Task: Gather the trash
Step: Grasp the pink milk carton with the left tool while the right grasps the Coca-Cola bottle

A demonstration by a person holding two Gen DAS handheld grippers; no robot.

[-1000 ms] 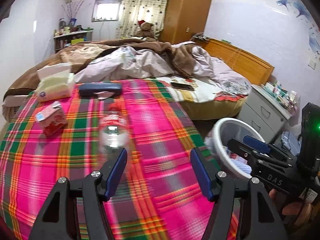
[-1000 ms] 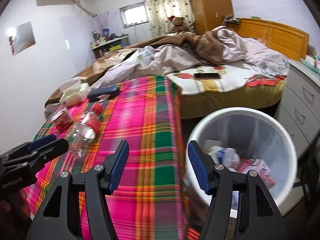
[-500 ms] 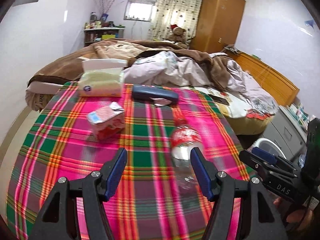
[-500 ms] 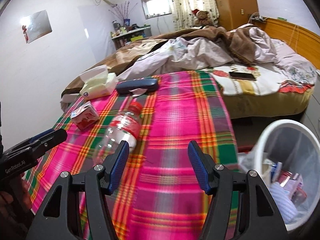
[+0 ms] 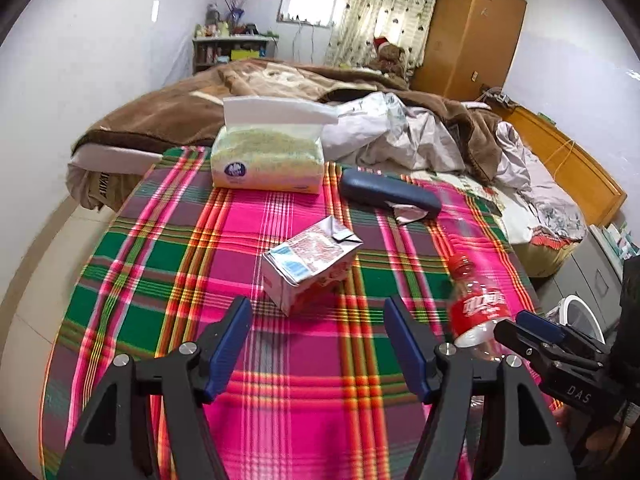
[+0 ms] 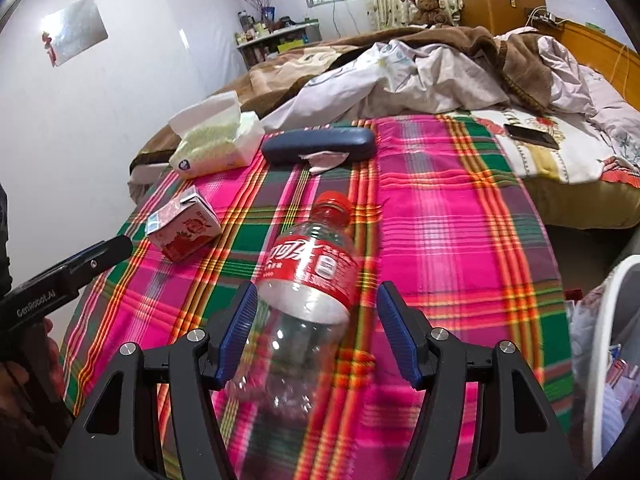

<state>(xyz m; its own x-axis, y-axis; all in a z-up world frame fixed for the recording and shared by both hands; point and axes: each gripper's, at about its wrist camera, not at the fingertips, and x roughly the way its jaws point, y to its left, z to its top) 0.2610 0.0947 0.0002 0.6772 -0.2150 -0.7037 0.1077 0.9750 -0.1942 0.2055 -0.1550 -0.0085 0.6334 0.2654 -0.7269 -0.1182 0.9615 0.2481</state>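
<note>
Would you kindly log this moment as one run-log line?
left gripper: open, facing carton | right gripper: open, straddling lying bottle | bin: right of table

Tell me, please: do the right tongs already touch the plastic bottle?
Apart. The right wrist view shows the right tongs open around the plastic bottle, with tablecloth visible between each pad and it.

This is a bedroom in a home. There is a messy bed (image 5: 400,136) with blankets, a teddy bear (image 6: 428,6), a big wooden wardrobe (image 5: 472,32), flowery curtains (image 5: 384,12) and a small window (image 5: 310,2).
</note>
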